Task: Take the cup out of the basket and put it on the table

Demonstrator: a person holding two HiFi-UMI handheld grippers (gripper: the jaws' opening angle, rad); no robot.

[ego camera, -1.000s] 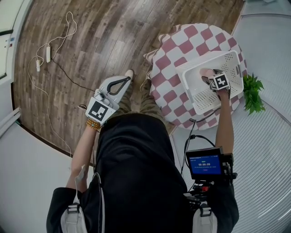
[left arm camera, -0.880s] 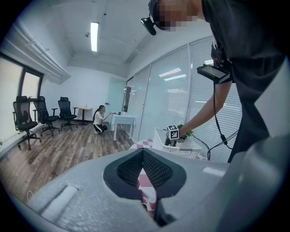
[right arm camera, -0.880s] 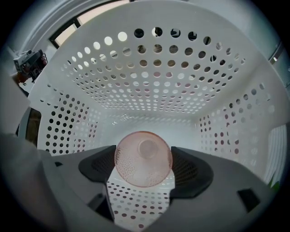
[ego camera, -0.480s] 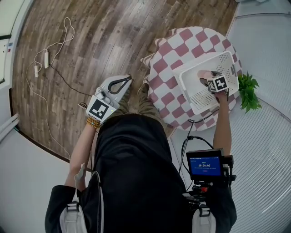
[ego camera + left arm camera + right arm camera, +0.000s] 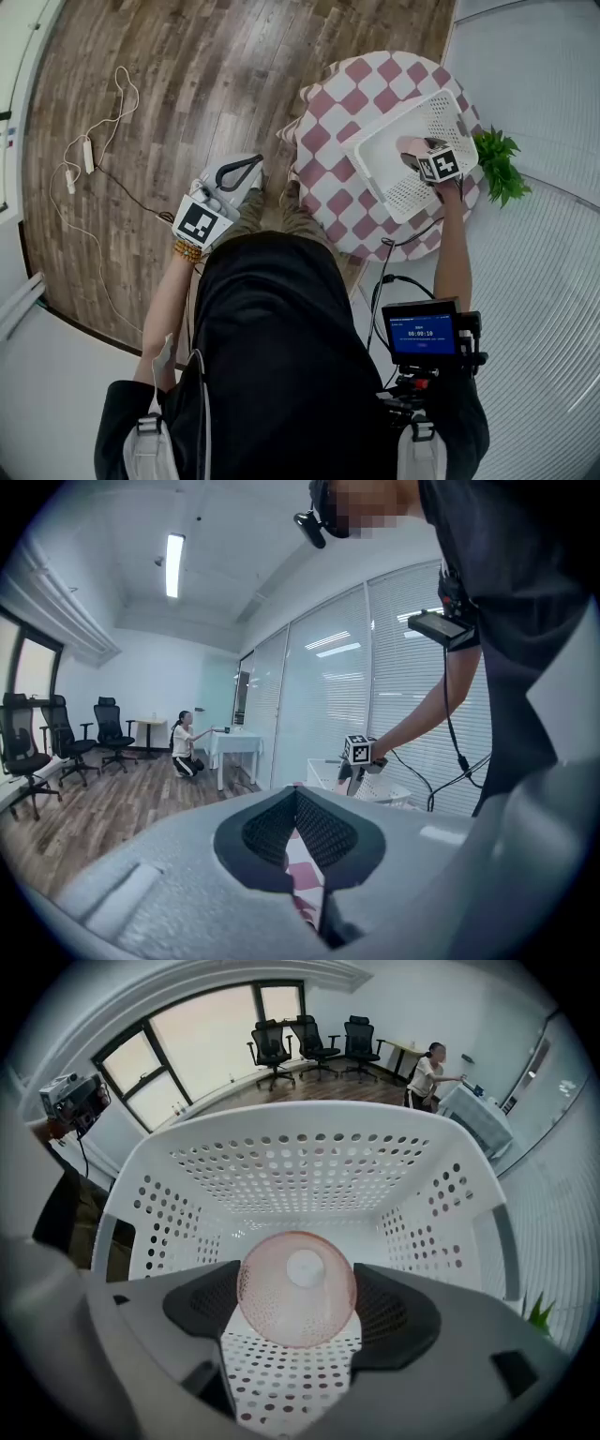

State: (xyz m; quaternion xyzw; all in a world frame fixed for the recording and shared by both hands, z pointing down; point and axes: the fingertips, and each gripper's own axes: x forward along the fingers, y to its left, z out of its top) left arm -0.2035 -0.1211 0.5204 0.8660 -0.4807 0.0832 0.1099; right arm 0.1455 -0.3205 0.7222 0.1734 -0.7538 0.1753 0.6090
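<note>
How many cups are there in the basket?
1. The pink cup is inside the white basket, gripped between the right gripper's jaws, which hide part of its floor.

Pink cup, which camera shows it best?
The right gripper view: the pink cup sits large and centred between the pads of the right gripper, inside the white basket. The head view shows only a pink sliver beside the marker cube. The left gripper view doesn't show it clearly.
</note>
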